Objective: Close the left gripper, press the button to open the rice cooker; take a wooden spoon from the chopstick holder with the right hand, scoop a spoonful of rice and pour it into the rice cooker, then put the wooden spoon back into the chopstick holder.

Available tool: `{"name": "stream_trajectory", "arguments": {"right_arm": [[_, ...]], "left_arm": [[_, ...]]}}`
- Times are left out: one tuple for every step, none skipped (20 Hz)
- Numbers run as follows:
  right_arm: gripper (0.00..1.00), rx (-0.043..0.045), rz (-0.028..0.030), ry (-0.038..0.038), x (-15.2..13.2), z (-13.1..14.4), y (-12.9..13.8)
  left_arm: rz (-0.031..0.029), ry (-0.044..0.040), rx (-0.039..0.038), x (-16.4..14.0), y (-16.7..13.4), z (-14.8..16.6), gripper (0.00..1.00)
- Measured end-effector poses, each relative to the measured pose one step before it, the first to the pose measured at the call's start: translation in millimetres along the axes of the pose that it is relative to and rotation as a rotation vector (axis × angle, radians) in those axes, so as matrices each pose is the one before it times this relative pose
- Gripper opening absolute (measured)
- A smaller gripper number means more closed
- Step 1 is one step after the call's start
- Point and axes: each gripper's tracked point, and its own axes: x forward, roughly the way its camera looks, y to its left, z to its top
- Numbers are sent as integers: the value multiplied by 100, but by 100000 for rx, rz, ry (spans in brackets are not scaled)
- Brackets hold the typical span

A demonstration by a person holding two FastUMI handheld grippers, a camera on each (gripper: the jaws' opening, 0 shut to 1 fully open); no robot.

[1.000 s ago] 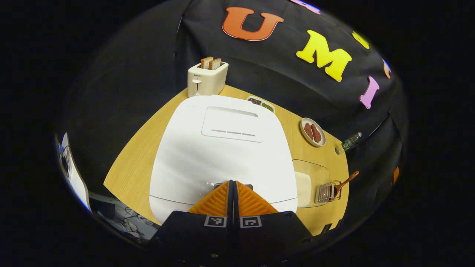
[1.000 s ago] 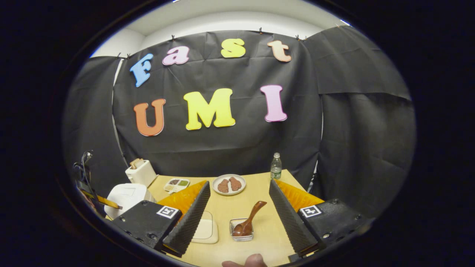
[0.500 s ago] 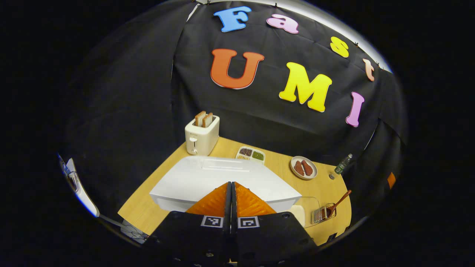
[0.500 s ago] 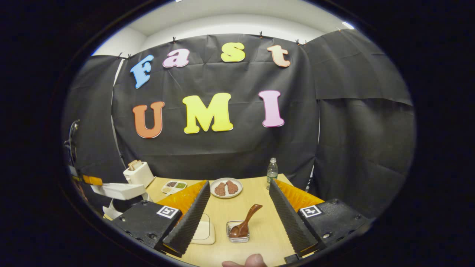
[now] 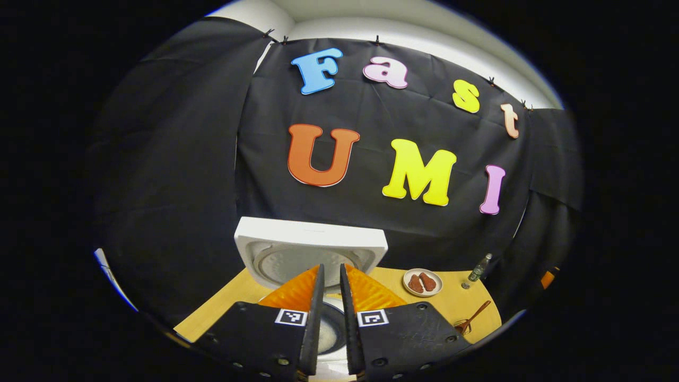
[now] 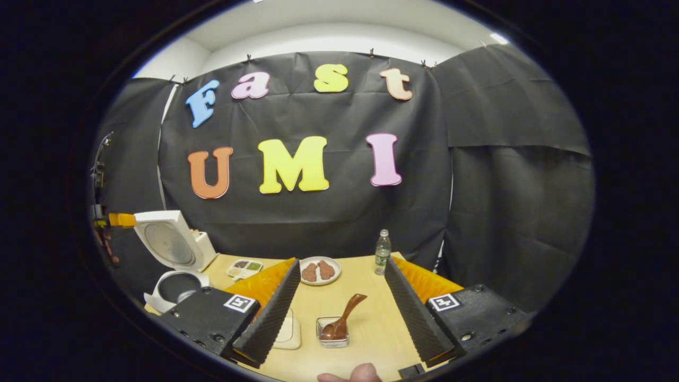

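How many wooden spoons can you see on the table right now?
1. The wooden spoon stands bowl-down in the chopstick holder on the table, ahead between the open right tool's fingers; it also shows far right in the left gripper view.

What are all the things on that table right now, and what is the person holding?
rice cooker: one, white, lid up, table's left end
toaster: one, cream, partly hidden behind the cooker's lid
divided dish: one, white, small portions inside, right of the cooker
plate: one, white, two brown pieces on it, back middle
bottle: one, clear, green label, right of the plate
chopstick holder: one, clear, front middle
wooden spoon: one, brown, bowl down in the holder, handle leaning right
rice container: one, clear, white contents, left of the holder
table: one, light wood
left gripper: one, fingers slightly apart, above the cooker
right gripper: one, open, facing the spoon
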Motion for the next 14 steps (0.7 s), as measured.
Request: {"name": "stream_trajectory", "arguments": {"right_arm": [[100, 50, -189, 169, -21, -88, -256], [100, -59, -62, 102, 0, -176, -228], [100, -17, -100, 128, -55, -55, -122], [100, -25, 83, 201, 114, -120, -114], [100, -43, 48, 344, 37, -158, -100], [100, -60, 3, 140, -3, -73, -87], [100, 88, 78, -15, -11, -102, -45], [100, 234, 258, 13, 11, -19, -19], [100, 149, 253, 24, 30, -47, -6], [100, -49, 119, 255, 41, -258, -175], [100, -134, 2, 162, -29, -202, -170], [100, -44, -240, 319, 73, -204, -264], [100, 225, 48, 617, 267, -347, -250], [100, 350, 357, 760, 203, -458, -154]], "left_arm": [[107, -1665, 806, -437, -203, 508, 23], [489, -1523, 910, -441, -40, 429, 35], [208, -1005, 677, -388, -42, 66, 42], [702, -945, 233, -399, -10, 254, 54], [-41, -936, -349, -633, -113, 505, 66], [220, -580, -255, -250, -45, 268, 79], [832, -879, -292, -50, 5, 21, 84], [492, -387, -53, -107, 11, 109, 83], [833, -1206, 312, -461, -18, 304, 96], [468, -1060, 426, -292, -22, 318, 94], [410, -1008, 554, -361, -196, 41, 83], [143, -403, 624, -232, -98, 78, 94], [319, -274, 668, -152, -81, 3, 94], [419, -415, 599, -390, -153, 11, 94]]}}
